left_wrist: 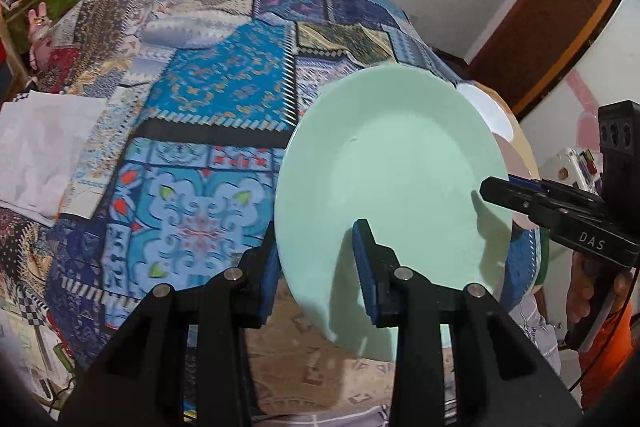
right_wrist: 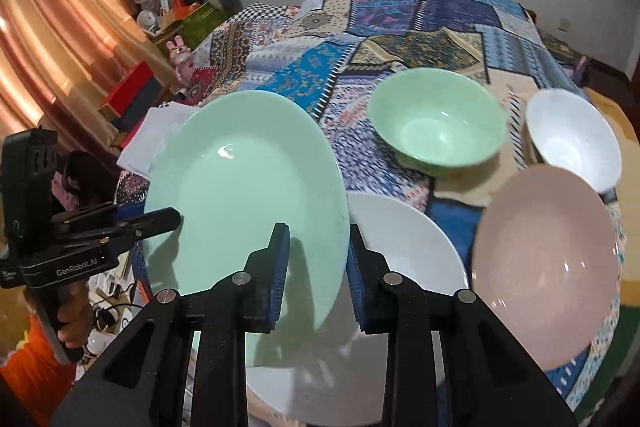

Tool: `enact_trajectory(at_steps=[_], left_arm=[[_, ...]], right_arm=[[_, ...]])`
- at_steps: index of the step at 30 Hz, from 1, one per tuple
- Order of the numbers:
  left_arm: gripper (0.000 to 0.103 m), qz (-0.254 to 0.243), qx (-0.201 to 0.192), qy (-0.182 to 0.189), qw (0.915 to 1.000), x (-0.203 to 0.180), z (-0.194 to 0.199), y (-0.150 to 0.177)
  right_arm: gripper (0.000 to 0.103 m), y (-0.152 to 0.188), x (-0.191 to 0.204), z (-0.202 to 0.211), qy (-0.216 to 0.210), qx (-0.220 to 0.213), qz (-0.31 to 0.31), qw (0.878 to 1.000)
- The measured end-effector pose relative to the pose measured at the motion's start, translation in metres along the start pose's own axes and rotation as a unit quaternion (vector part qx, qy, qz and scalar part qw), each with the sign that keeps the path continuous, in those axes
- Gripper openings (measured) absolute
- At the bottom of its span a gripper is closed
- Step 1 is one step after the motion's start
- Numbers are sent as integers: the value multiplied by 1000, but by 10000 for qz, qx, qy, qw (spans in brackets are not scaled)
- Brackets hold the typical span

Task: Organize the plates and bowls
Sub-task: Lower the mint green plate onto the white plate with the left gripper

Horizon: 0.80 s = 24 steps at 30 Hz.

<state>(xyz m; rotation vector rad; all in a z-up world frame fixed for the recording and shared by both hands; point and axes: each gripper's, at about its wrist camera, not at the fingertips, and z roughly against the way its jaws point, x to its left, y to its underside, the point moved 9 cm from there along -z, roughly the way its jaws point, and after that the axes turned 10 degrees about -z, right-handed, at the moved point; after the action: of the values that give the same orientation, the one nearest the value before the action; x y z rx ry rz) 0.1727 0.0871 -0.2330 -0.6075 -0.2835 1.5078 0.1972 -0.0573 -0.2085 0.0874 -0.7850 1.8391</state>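
A pale green plate [left_wrist: 392,163] [right_wrist: 248,195] hangs tilted above the patchwork tablecloth, held at two opposite rims. My left gripper [left_wrist: 318,263] [right_wrist: 176,217] is shut on its left rim. On the right rim my right gripper [right_wrist: 318,267] [left_wrist: 486,187] is shut. Under the green plate's right side lies a white plate [right_wrist: 404,251]. A pink plate [right_wrist: 548,267] [left_wrist: 516,159] sits at the near right. Behind them stand a green bowl [right_wrist: 436,123] and a white bowl [right_wrist: 572,135] [left_wrist: 488,107].
The patchwork cloth [left_wrist: 200,87] covers the whole table. A white sheet of paper [left_wrist: 44,147] lies at its left edge. Boxes and toys [right_wrist: 160,15] crowd a shelf beyond the table, next to a curtain [right_wrist: 48,47]. A brown door [left_wrist: 560,19] stands at the right.
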Motion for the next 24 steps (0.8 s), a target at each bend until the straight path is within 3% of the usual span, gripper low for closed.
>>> enact_trajectory(at_steps=[12, 24], left_arm=[[34, -260, 241, 170, 9992, -43, -26, 6], [34, -360, 518, 161, 9979, -57, -52, 15]], right_arm=[[25, 20, -37, 16, 131, -74, -295, 9995], [25, 44, -63, 8, 34, 112, -669, 9977]])
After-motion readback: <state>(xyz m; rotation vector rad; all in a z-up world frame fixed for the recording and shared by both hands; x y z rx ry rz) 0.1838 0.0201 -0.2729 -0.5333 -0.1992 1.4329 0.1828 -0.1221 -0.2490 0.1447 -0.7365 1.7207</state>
